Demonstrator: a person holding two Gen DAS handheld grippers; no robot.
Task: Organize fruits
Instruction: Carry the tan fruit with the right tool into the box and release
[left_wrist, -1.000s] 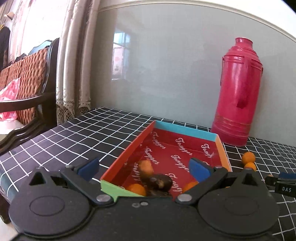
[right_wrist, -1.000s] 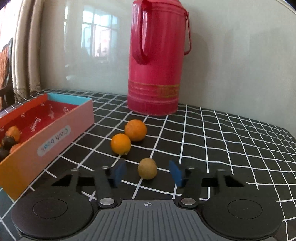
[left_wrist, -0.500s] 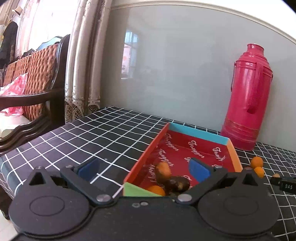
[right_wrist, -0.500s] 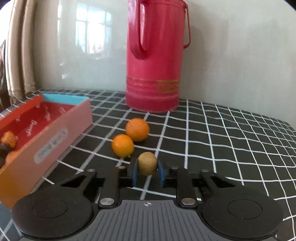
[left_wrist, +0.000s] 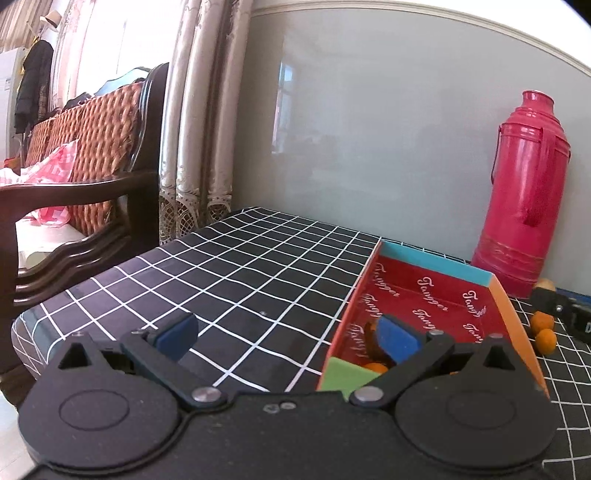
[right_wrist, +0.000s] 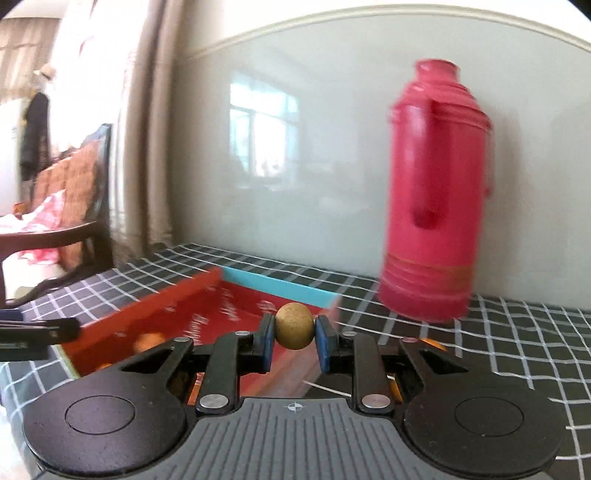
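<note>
A table (left_wrist: 240, 280) draped in a black cloth with a white grid carries everything, its far edge against a smooth pale wall panel. At the far right edge stands a tall, glossy red thermos (left_wrist: 524, 206), cylindrical and upright, with a ribbed shoulder, a side handle and faint gold bands near its base. In front of it lies a shallow rectangular cardboard tray (left_wrist: 506, 310), its long axis running from the near edge of the table toward the wall; the floor is red with pale script lettering, the far wall turquoise, the right wall orange, the near corner green. A few small round orange and dark fruits (left_wrist: 375, 367) sit at its near end, partly hidden.

The left gripper (left_wrist: 284, 334) stands wide with nothing between its blue pads, its right pad over the near end of the tray and its left pad over bare cloth. The right gripper (right_wrist: 294, 334) is clamped narrow on a small, round, matt tan fruit (right_wrist: 294, 326), held off the table above the tray's right wall near its far corner. Two small orange fruits (left_wrist: 543, 330) rest on the cloth just right of the tray, one touching the other.
</note>
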